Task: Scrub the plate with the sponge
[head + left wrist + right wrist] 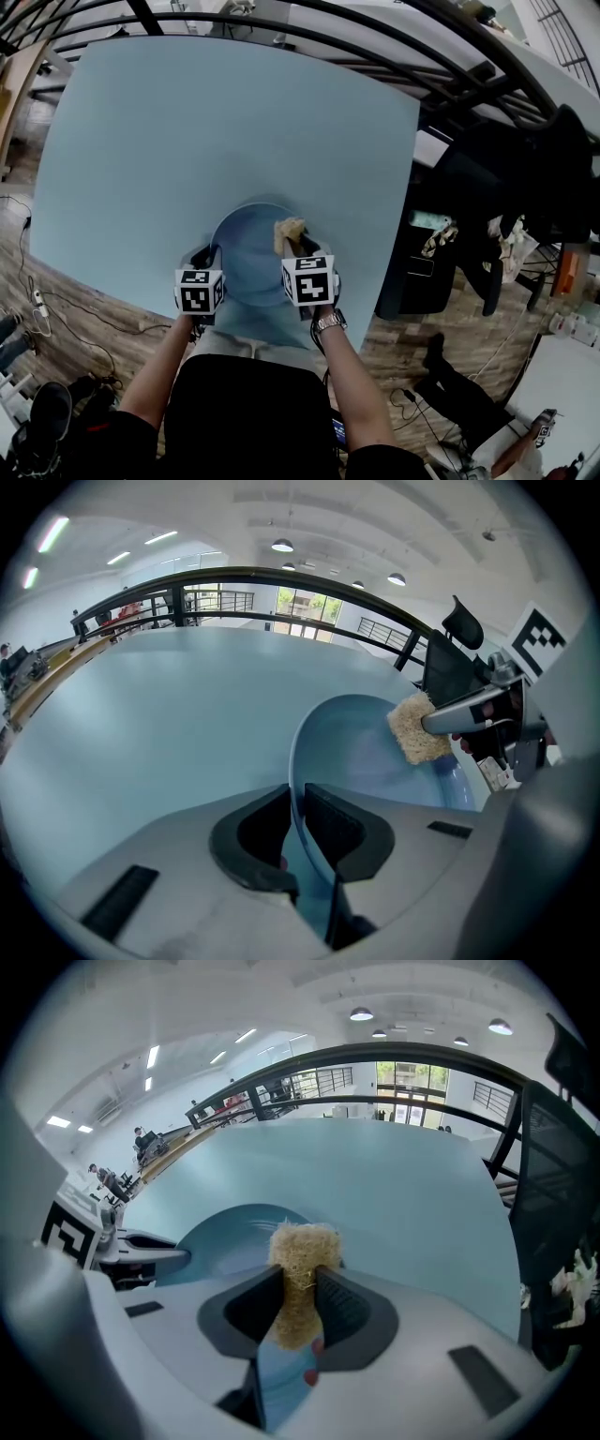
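A pale blue plate [248, 253] is held at the near edge of the light blue table [216, 141]. My left gripper [204, 258] is shut on the plate's left rim [298, 789], its jaws pinching the thin edge. My right gripper [298, 246] is shut on a tan fibrous sponge [288, 232], which rests against the plate's right side. In the right gripper view the sponge [302, 1265] sticks up between the jaws with the plate [225, 1237] behind it. The left gripper view shows the sponge [417, 728] on the plate's inner face [361, 752].
The table reaches far ahead and to the left. A dark curved railing [309, 37] runs beyond its far edge. Black office chairs [525, 178] and bags stand on the wood floor [412, 347] to the right. Cables [56, 319] lie on the floor at left.
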Motion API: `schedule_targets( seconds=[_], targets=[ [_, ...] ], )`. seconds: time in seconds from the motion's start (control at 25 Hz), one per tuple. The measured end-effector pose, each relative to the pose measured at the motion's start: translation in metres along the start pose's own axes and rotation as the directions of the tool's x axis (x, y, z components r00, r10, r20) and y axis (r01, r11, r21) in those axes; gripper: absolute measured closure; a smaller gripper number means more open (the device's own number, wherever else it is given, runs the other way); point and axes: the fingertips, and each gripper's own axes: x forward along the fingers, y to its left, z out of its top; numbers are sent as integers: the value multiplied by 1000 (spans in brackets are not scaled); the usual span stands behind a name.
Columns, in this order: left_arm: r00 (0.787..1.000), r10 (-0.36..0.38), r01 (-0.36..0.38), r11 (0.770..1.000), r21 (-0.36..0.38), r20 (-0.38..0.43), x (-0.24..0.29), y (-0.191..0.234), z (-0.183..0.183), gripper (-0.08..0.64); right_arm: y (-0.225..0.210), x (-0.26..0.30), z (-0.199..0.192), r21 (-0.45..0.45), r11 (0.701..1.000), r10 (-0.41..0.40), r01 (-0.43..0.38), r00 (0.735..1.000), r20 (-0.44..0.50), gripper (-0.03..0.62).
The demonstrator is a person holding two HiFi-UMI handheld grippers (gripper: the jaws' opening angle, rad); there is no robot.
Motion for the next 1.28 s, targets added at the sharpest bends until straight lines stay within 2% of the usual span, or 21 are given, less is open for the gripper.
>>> schedule_targets(
  seconds=[0.24,0.48,0.72,0.96,1.12,1.24,1.28],
  targets=[
    [1000,-14,14,1000,0,0,-1,-1,1,515,15,3,19,-8,1000,26,-26,999,24,485],
    [999,-54,54,998,28,1,-1,-3,4,515,32,-12,20,44,997,59,-63,995,74,485],
    [990,-104,99,993,57,97,-19,-8,24,515,37,-42,8,116,991,57,-71,991,125,485],
    [955,-204,172,972,160,216,-57,-19,53,482,41,-80,-9,208,977,10,-48,983,183,485],
    [941,-177,112,967,227,288,-92,-12,72,485,51,-109,-12,252,967,-38,-25,969,244,485],
    [922,-185,99,962,253,341,-116,-11,84,491,60,-130,-6,266,964,-79,-7,947,312,485],
    [912,-183,90,963,256,367,-126,-10,90,525,64,-138,-2,262,965,-92,0,936,339,485]
  ],
)
